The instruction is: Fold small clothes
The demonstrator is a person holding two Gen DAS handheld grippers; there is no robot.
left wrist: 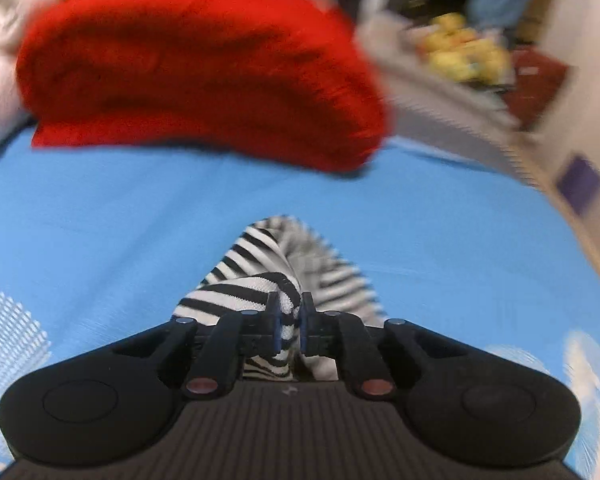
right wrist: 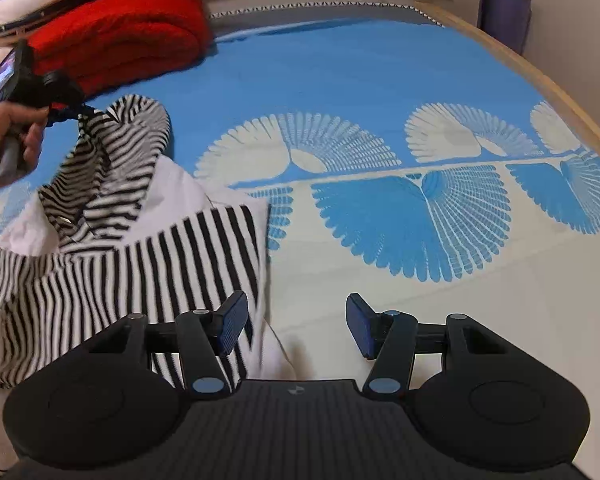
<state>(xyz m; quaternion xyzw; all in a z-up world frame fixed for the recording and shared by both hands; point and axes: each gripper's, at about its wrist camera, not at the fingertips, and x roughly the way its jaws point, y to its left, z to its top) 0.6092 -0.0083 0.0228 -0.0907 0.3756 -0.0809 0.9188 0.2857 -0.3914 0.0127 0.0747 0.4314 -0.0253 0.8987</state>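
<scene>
In the left wrist view, the left gripper [left wrist: 290, 322] has its 2 blue pads clamped on a bunched fold of the striped garment [left wrist: 260, 264], which rises in a peak ahead of the fingers above the blue bedspread [left wrist: 100, 208]; a folded red blanket [left wrist: 196, 68] lies beyond, well apart from the cloth. The picture is smeared, so the exact edge that is pinched cannot be told. In the right wrist view, the right gripper [right wrist: 296, 328] hovers with its fingers standing apart and nothing between them, its left pad [right wrist: 232, 326] just over the garment's near right edge. The striped garment [right wrist: 140, 264] lies at the left of the bed, its body flat and its upper part lifted toward the left gripper [right wrist: 66, 114], held by a hand [right wrist: 4, 148]. The long axis seems to run from the near edge away toward the red blanket, with the lifted end pointing far-left. To fold well, the lifted end should probably be carried over evenly while the right gripper pins the flat part, keeping the stripes aligned and the crease straight.
</scene>
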